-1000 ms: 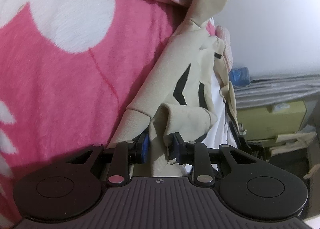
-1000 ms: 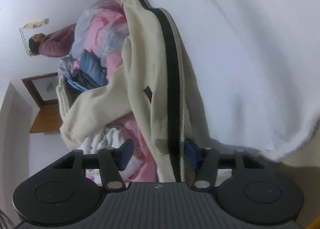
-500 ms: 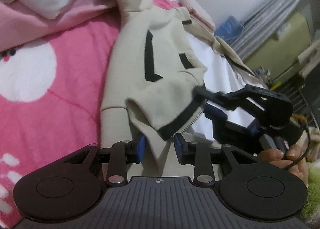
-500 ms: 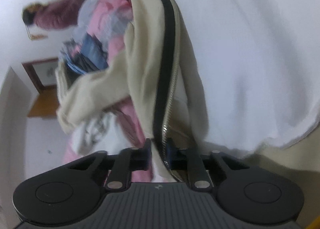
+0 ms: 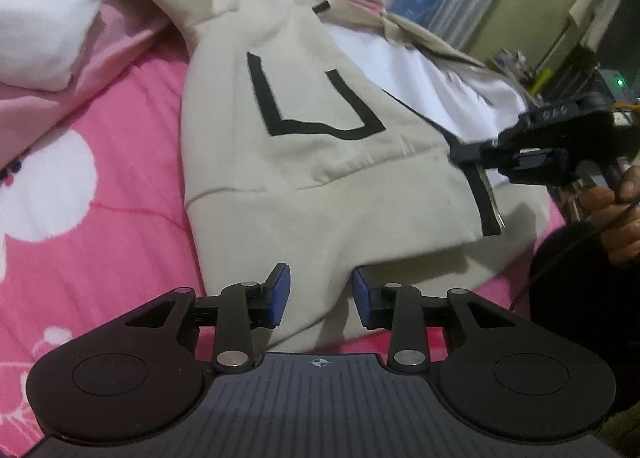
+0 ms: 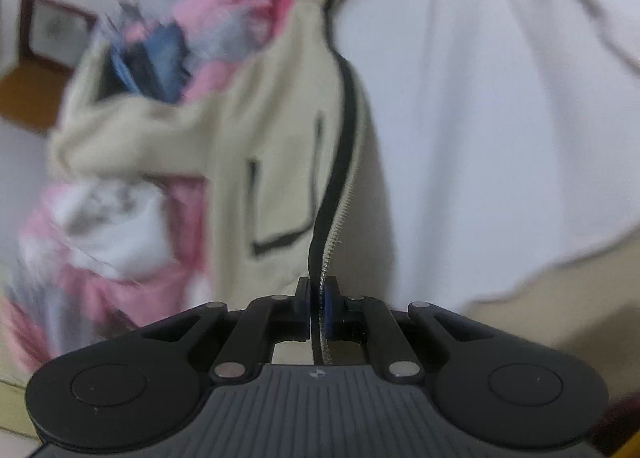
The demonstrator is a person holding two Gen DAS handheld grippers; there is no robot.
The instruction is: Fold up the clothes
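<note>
Right gripper (image 6: 316, 300): clamped on the jacket (image 5: 304, 162) zipper edge, so the front panel is stretched flat.
Left gripper (image 5: 318, 296): jaws opening, hem cloth lying loose between them.

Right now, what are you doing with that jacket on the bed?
A person is folding a cream jacket spread on a pink blanket. The right gripper is shut on the jacket's zipper edge. The left gripper has the jacket's bottom hem between its pads, and its jaws are opening. A white garment lies off to the side.
</note>
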